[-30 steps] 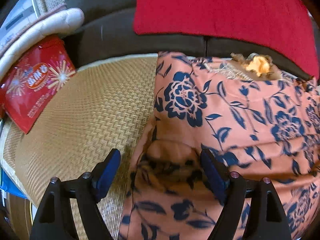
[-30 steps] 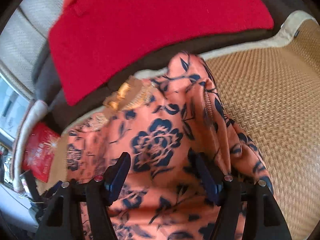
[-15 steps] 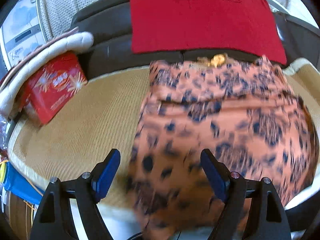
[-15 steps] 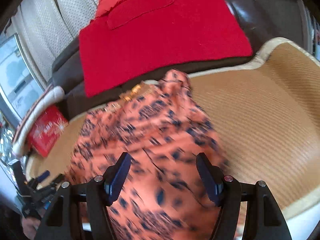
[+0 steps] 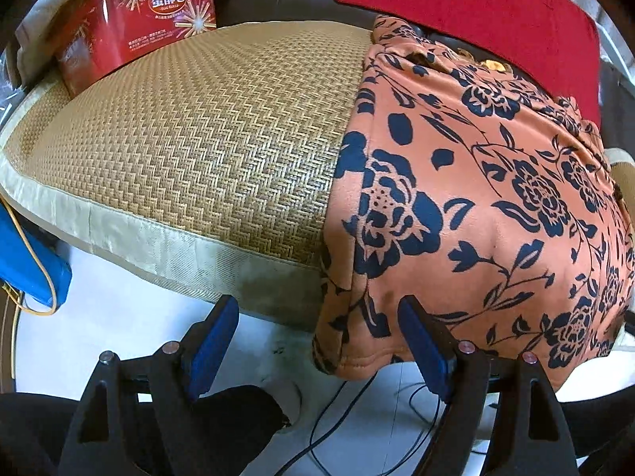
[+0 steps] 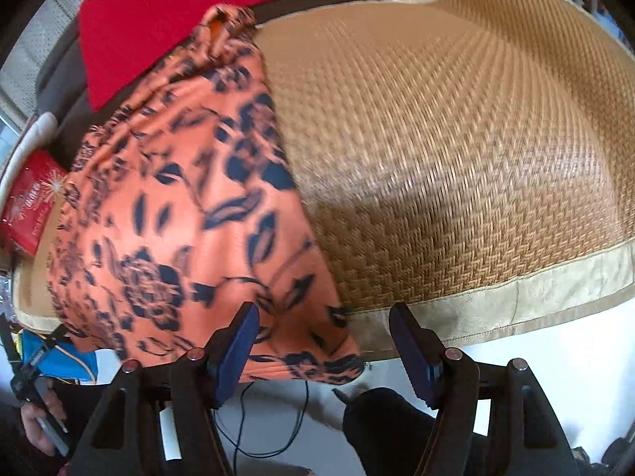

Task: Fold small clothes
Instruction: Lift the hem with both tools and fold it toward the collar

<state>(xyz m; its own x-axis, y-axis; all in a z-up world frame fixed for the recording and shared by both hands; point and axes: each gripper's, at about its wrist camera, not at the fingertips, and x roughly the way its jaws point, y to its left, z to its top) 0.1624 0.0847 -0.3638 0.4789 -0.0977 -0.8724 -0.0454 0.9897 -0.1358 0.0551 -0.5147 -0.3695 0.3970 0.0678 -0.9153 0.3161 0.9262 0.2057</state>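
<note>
The left gripper [image 5: 317, 341] was seen with its blue-padded jaws spread apart and nothing pinched between them. The near left corner of the orange floral garment [image 5: 468, 198] hung just ahead of its right-hand jaw, in the gap but not pressed by either pad. The right gripper [image 6: 323, 347] was likewise spread wide and empty, with the garment's near right corner [image 6: 174, 206] drooping past its left-hand jaw.

The garment was laid on a woven mat cushion [image 5: 198, 127]. Its long axis ran away from both grippers, from the hem spilling over the cushion's near edge toward the neckline at the back, where a red cloth [image 5: 476, 8] was draped over a dark sofa backrest. Each gripper was placed at one hem corner, so neither was judged nearer; the hem lay between them and slightly forward of each.

A red tin [image 5: 135, 16] was set at the far left of the cushion, well apart from the garment. Cables and a pale floor were visible below. The right wrist view was blurred.
</note>
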